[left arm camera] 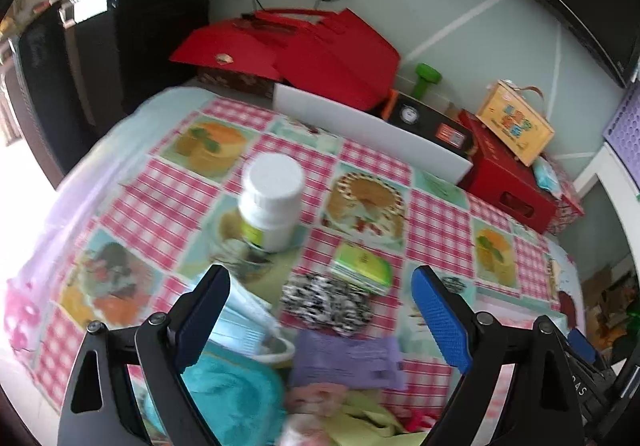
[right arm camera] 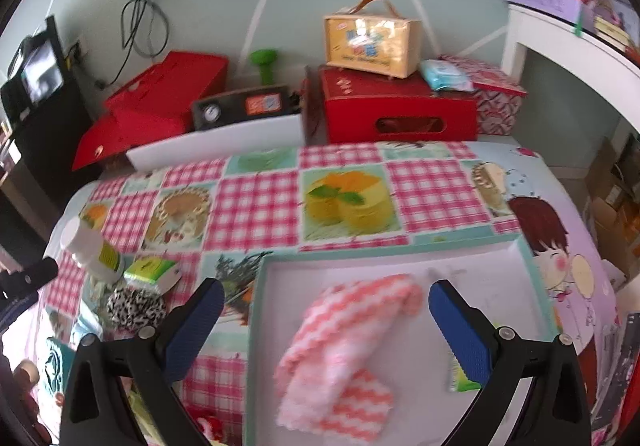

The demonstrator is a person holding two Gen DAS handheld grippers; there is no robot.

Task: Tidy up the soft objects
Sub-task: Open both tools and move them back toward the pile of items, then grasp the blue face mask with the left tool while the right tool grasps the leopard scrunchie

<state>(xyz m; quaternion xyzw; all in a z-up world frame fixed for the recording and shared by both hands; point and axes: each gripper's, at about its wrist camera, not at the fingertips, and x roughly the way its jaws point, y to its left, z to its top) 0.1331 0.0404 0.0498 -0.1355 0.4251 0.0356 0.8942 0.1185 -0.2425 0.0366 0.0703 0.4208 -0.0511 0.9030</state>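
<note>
Both grippers have the jaws spread, empty; the left gripper [left arm camera: 320, 322] hangs nearer, directly over the black-white scrunchie [left arm camera: 326, 304].

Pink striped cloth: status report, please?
Both hand-held grippers open, empty. Pink striped cloth lies in white tray. White bottle stands behind the soft pile.

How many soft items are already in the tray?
1. A pink-and-white striped fuzzy cloth lies in the teal-rimmed tray, between the open right tongs. The tray's near edge is out of view, so more may be hidden.
</note>
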